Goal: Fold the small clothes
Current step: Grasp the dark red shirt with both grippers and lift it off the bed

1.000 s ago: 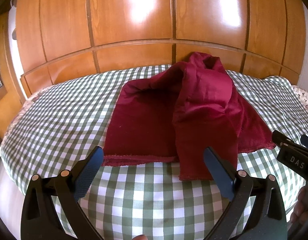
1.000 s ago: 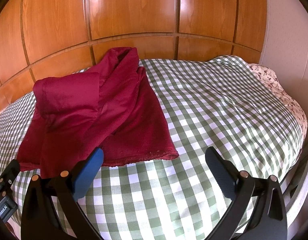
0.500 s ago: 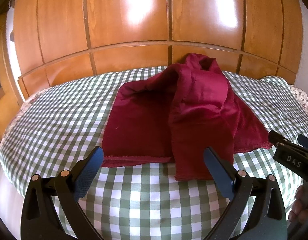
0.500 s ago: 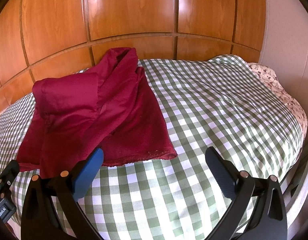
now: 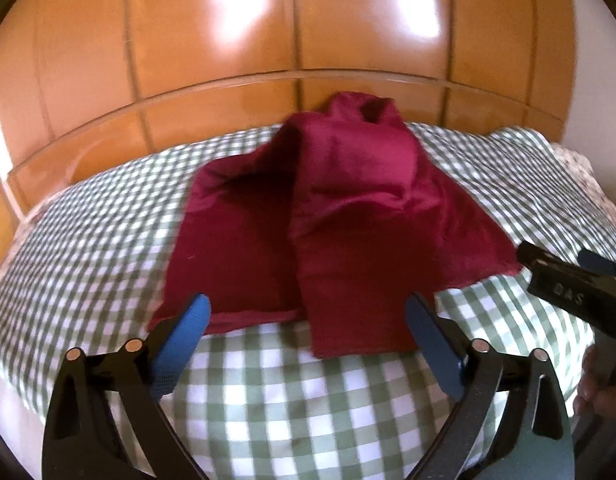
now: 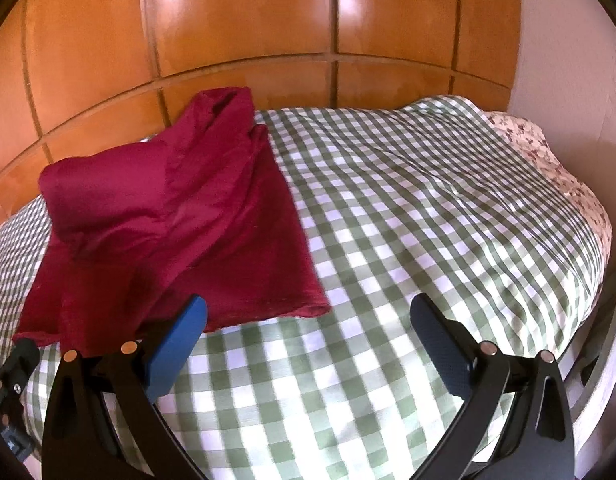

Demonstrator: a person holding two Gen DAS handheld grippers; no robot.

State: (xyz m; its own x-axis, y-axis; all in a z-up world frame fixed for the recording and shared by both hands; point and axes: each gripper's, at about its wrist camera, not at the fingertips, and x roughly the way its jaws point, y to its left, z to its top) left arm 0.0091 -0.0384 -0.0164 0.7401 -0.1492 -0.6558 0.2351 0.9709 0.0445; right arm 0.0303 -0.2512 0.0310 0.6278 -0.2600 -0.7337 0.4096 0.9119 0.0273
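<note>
A dark red garment (image 5: 332,216) lies rumpled on the green checked bed cover (image 5: 267,392), one part folded over itself, its hem toward me. It also shows at the left in the right wrist view (image 6: 167,232). My left gripper (image 5: 308,336) is open and empty, just short of the hem, a finger at either side of the folded part. My right gripper (image 6: 308,336) is open and empty over bare cover, right of the garment's near corner. The right gripper's body (image 5: 572,292) shows at the right edge of the left wrist view.
A glossy wooden panelled wall (image 5: 308,40) stands behind the bed. A floral sheet (image 6: 548,152) shows at the bed's right side beside a pale wall (image 6: 568,60). The bed's near edge drops off at the lower left (image 5: 11,400).
Both grippers have moved closer to the garment's hem. Both stay open and the garment has not moved.
</note>
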